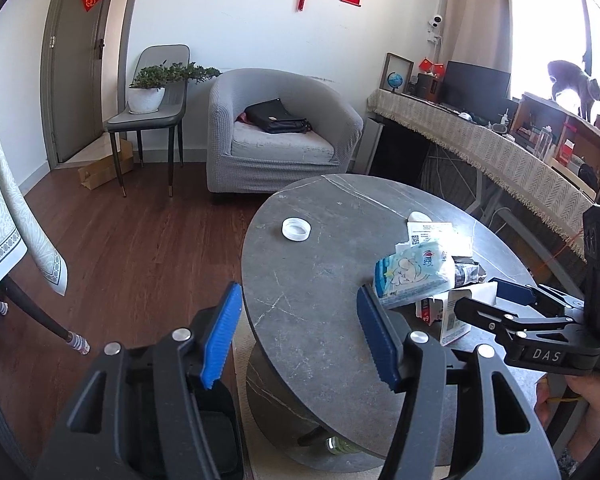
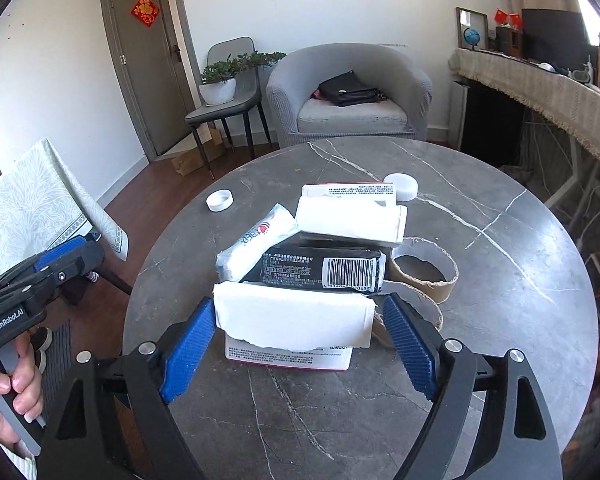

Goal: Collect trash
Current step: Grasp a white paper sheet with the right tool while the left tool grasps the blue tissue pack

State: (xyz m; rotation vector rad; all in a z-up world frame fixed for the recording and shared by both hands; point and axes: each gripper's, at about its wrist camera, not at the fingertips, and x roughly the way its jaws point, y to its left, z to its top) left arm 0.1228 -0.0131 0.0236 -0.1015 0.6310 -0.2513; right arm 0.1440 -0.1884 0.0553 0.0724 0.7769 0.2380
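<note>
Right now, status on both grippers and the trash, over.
Left gripper open, empty, at table edge. Right gripper open, straddling a tissue atop the trash pile. Loose cap apart, far left. Nothing blocking.

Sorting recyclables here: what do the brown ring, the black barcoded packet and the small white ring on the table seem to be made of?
Brown ring: looks like cardboard, matte, with a raw fibrous edge. Black packet: probably plastic film, shiny and creased. White ring: likely smooth molded plastic, maybe a lid.
</note>
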